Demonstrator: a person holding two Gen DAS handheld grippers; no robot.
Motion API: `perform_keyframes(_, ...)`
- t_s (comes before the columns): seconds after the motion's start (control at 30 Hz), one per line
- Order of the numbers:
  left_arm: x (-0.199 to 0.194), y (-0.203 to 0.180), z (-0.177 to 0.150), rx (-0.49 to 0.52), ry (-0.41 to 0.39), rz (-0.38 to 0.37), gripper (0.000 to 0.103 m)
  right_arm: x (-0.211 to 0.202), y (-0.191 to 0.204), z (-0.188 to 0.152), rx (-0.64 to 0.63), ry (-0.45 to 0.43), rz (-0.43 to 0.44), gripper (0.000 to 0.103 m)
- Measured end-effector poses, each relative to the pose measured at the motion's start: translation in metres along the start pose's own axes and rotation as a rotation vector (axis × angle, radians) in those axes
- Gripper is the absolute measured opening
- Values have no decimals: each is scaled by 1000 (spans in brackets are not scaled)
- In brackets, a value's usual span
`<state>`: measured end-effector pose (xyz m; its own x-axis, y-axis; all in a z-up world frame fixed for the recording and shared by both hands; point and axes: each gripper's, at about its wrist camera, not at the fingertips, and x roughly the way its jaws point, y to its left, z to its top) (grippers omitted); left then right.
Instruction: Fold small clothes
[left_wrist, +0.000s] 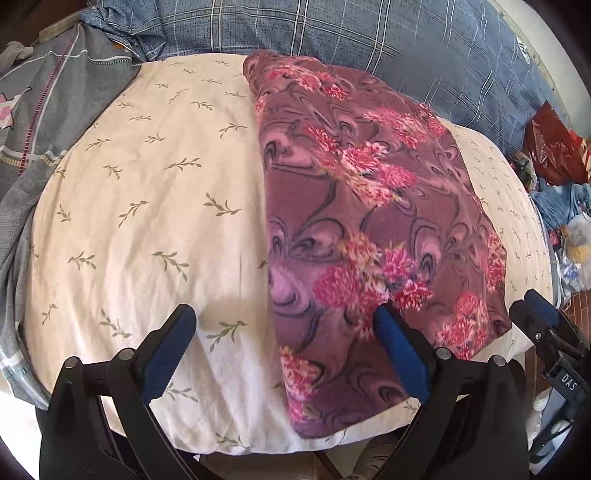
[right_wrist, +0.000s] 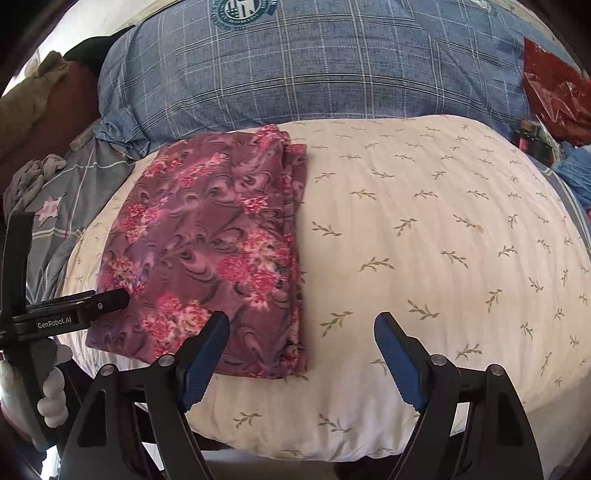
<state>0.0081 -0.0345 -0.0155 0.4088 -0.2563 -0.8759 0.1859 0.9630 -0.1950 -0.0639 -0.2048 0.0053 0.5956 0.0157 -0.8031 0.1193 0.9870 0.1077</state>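
Note:
A purple garment with pink flowers (left_wrist: 373, 221) lies folded flat on a cream leaf-print cushion (left_wrist: 147, 206). It also shows in the right wrist view (right_wrist: 210, 251), on the left part of the cushion (right_wrist: 424, 258), with stacked folded edges along its right side. My left gripper (left_wrist: 284, 328) is open and empty above the garment's near left edge. My right gripper (right_wrist: 301, 339) is open and empty above the garment's near right corner. The right gripper shows in the left wrist view (left_wrist: 543, 325), and the left gripper shows in the right wrist view (right_wrist: 110, 301), beside the garment's left edge.
A blue plaid pillow (right_wrist: 314, 74) lies behind the cushion. Grey patterned bedding (left_wrist: 48, 107) lies to the left. A red plastic bag (right_wrist: 554, 96) and a heap of clutter (left_wrist: 565, 221) sit to the right. The cushion's front edge drops off below the grippers.

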Motion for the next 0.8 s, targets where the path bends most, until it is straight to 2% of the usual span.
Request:
perform_keyframes(0.4, -32, -5, -31, 75, -76, 79, 98, 9, 4, 2, -16, 29, 9, 84)
perform_keyframes(0.8, -51, 16, -22, 33, -107, 115, 98, 12, 19, 16, -25, 3, 48, 84)
